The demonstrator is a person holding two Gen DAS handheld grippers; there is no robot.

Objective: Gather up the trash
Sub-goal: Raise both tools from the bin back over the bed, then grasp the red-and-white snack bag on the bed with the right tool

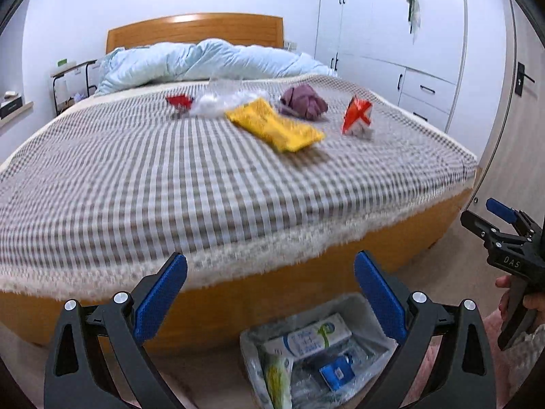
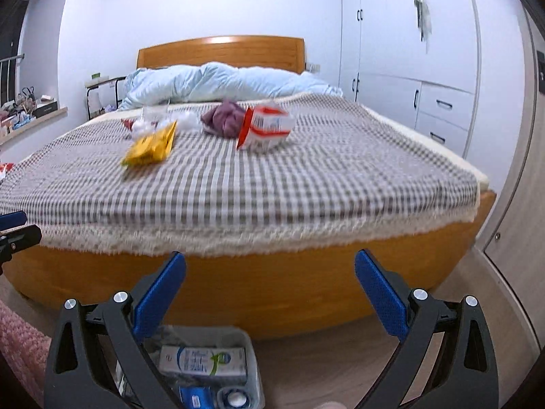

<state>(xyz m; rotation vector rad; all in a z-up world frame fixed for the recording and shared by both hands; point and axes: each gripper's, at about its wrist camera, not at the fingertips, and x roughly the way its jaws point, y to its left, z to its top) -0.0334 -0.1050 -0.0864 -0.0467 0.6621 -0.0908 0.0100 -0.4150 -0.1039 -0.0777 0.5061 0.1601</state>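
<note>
Left wrist view gives me the trash spread across the middle of the bed (image 1: 238, 184), towards the headboard end of the checked cover. I see a flat yellow packet (image 1: 276, 125), crinkled and lying nearest the foot edge. Just behind it is a heap of clear plastic and white tissue (image 1: 221, 100), with a small red wrapper (image 1: 178, 100) at its left side. To the right stands an orange-and-white carton (image 1: 356, 116), tipped on one end (from the right wrist view it (image 2: 264, 126) reads as a squashed box with a printed label). Between packet and carton, further back, sits a crumpled purple cloth (image 1: 303, 102); whether it counts as trash I cannot tell.

On the floor against the foot of the bed is the lined bin (image 1: 371, 306), already holding a white-and-green carton (image 1: 308, 339), a blue box (image 1: 337, 371) and a yellow-green wrapper (image 1: 277, 380).

My left gripper (image 1: 270, 294) hangs above the bin with its blue pads spread wide and nothing between them. My right gripper (image 2: 270, 294) is likewise wide apart and empty, out over the floor before the foot edge, bin at its lower left. A hand (image 1: 517, 303) grips its handle. A pale blue duvet (image 1: 211, 61) is bunched at the headboard.
</note>
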